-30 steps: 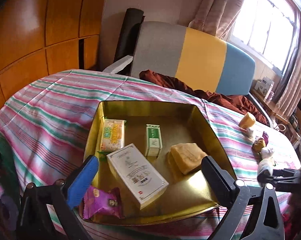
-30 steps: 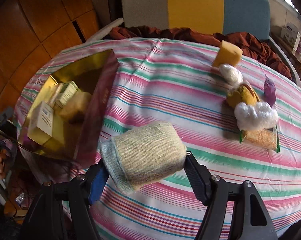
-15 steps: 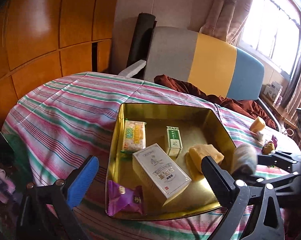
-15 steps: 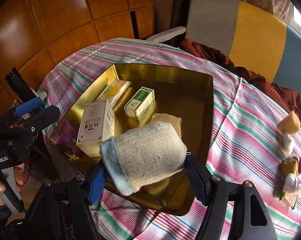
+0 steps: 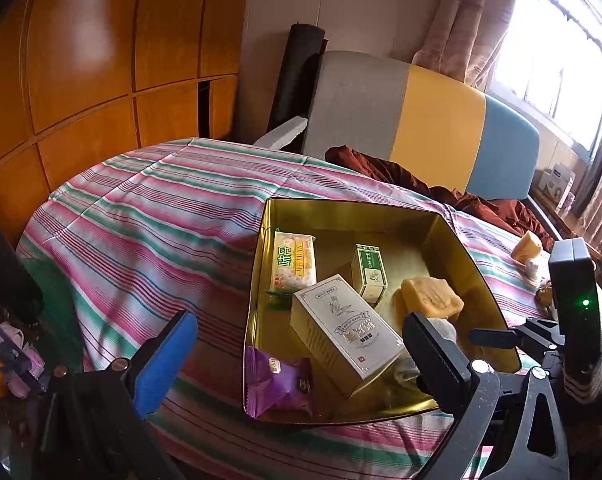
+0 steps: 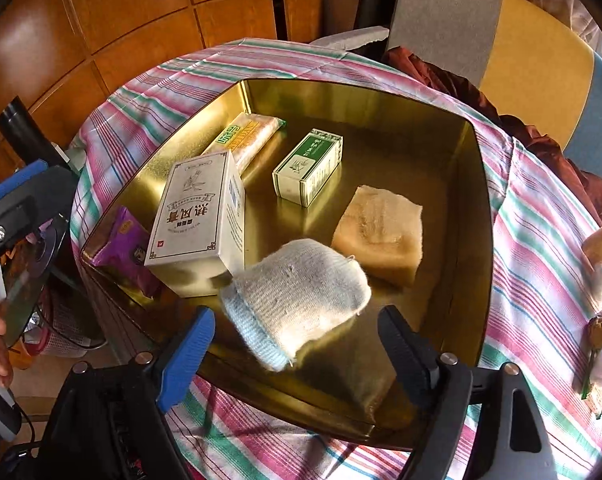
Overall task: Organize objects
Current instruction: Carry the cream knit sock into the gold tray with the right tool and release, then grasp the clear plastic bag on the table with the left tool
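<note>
Right gripper [image 6: 295, 336]: jaws wide apart, gripping nothing. Cloth roll [image 6: 297, 296] slightly blurred just ahead of the fingers, over the gold tray [image 6: 473, 216] floor; contact with the floor can't be told. In tray: white box [image 6: 199, 216] left of roll, sponge [image 6: 379, 234] beyond it, green box [image 6: 309, 166] further back. Left gripper [image 5: 297, 360]: jaws wide, empty, at tray's near edge.

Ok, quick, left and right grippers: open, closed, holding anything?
Left gripper: open, holding nothing.
Right gripper: open; the rolled grey knitted cloth sits loose between its fingers, over the gold metal tray.
</note>
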The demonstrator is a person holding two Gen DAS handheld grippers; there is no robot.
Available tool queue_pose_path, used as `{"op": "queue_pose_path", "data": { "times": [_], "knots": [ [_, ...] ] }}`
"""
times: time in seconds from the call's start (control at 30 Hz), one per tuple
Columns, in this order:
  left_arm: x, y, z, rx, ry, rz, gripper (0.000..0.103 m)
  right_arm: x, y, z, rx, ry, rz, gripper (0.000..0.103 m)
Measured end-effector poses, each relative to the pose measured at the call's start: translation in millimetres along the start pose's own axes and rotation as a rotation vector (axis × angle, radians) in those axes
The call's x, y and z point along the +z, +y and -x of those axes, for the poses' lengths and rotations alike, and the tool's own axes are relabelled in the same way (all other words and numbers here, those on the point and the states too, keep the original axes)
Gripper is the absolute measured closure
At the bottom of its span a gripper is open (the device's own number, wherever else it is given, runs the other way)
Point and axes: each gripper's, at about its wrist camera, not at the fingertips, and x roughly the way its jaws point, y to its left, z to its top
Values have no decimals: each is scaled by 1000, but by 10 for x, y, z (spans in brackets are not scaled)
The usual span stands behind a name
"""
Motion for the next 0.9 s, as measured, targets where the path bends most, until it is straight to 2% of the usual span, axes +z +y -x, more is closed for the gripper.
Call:
{"op": "queue_pose_path", "data": {
  "times": [0.2,0.43,0.7,0.9],
  "knots": [
    [-5,-72,21,-2,2,-18,0,-13,-58,204,-12,-50,-8,17],
    [8,-180,72,-2,-4,-47,0,-44,-306,501,-78,-109,-39,17],
    [30,-338,101,-34,-8,-78,0,-283,-1026,751,-205,-113,-185,17],
    [89,-474,60,-111,25,-76,0,-489,-1775,1031,-308,-121,-324,17]
  ]
}}
